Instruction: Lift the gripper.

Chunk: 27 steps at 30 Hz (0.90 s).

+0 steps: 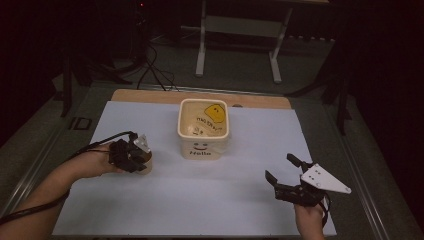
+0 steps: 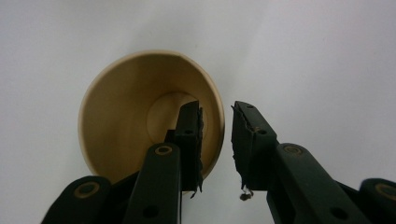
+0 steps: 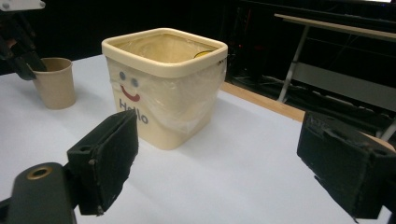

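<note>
Right gripper (image 1: 283,175): nearest, at 5 o'clock on the table; jaws spread wide, holding nothing, pointing toward the bin.
Left gripper (image 1: 142,159): at 9 o'clock; jaws narrowed astride the cup's rim, one inside, one outside. A sliver of gap shows by the outer pad, so not yet a firm pinch.
Paper cup (image 2: 140,116): brown, upright, open mouth up, on the white table sheet (image 1: 200,200), left of the bin and apart from it.
Handling: likely light, thin-walled, easily crushed or tipped; best held by the stiffer rolled rim, gently.
Bin (image 1: 203,125): cream square tub with smiley face and "Hello", plastic liner, something yellow inside; at 12 o'clock, mid-table.
Obstacles: none between cup and bin; the bin's tall wall needs clearing.
Far: dark floor, cables, a table frame (image 1: 240,40).
</note>
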Each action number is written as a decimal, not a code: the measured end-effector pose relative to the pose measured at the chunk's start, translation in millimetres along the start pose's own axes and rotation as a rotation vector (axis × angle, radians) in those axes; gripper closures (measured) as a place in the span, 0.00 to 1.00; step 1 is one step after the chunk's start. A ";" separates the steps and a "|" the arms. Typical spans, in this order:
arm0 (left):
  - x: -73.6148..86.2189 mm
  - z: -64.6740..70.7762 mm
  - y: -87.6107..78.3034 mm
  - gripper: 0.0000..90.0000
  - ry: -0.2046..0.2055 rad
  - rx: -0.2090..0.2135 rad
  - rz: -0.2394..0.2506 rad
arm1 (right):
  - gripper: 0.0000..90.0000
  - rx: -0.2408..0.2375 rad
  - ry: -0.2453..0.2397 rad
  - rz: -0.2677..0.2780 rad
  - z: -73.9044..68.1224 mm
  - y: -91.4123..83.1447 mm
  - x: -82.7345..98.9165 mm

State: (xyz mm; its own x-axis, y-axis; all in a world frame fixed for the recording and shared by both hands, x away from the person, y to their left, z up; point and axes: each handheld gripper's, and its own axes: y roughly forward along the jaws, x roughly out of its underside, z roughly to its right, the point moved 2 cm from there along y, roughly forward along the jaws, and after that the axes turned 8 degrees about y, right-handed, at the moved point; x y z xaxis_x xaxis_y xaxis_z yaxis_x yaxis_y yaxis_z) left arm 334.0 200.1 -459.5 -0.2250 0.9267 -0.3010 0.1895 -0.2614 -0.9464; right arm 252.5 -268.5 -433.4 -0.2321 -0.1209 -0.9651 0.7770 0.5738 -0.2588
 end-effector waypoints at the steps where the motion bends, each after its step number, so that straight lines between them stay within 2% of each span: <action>1: 0.0 0.3 1.5 0.82 0.004 0.006 -0.004 | 0.14 0.002 -0.002 0.001 0.2 -0.1 -0.2; 2: -0.2 0.3 3.1 0.82 0.010 -0.007 -0.010 | 0.14 0.003 -0.003 0.002 0.7 -0.3 -0.5; 6: -0.6 -0.8 5.3 0.88 0.013 0.007 -0.012 | 0.14 0.003 0.002 0.002 1.6 -0.4 -0.1; 8: -0.6 -0.3 6.2 0.95 0.022 0.012 -0.015 | 0.14 0.003 0.000 0.000 1.5 0.0 0.1; 14: -0.7 -0.4 6.8 0.97 0.035 0.000 -0.015 | 0.14 0.000 -0.001 -0.003 1.4 0.8 0.6; 17: 0.3 -0.3 6.4 0.97 0.056 -0.005 -0.012 | 0.14 -0.001 0.001 -0.001 1.3 0.5 0.6; 18: 0.7 0.0 6.0 0.97 0.076 -0.020 -0.010 | 0.14 0.000 0.000 -0.001 1.3 0.5 0.6; 23: 2.8 1.6 4.8 0.98 0.154 -0.032 -0.011 | 0.14 0.000 0.001 -0.002 1.2 0.7 0.6; 24: 3.0 1.5 3.9 0.98 0.161 -0.041 -0.006 | 0.14 0.000 0.001 -0.001 1.0 0.6 0.5; 25: 3.0 0.9 2.5 0.98 0.149 -0.025 0.005 | 0.14 0.001 0.000 -0.001 0.9 0.6 0.4; 27: 2.8 0.1 -2.3 0.99 0.149 -0.035 0.019 | 0.14 0.001 0.001 -0.001 1.1 0.6 0.5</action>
State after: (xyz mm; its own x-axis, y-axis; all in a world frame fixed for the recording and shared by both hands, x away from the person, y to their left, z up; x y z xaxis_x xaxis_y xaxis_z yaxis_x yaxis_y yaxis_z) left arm 332.8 203.2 -458.1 -0.0773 0.9521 -0.2957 0.2264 -0.2721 -0.9353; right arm 253.5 -269.1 -434.0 -0.2334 -0.1202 -0.9649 0.7773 0.5732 -0.2594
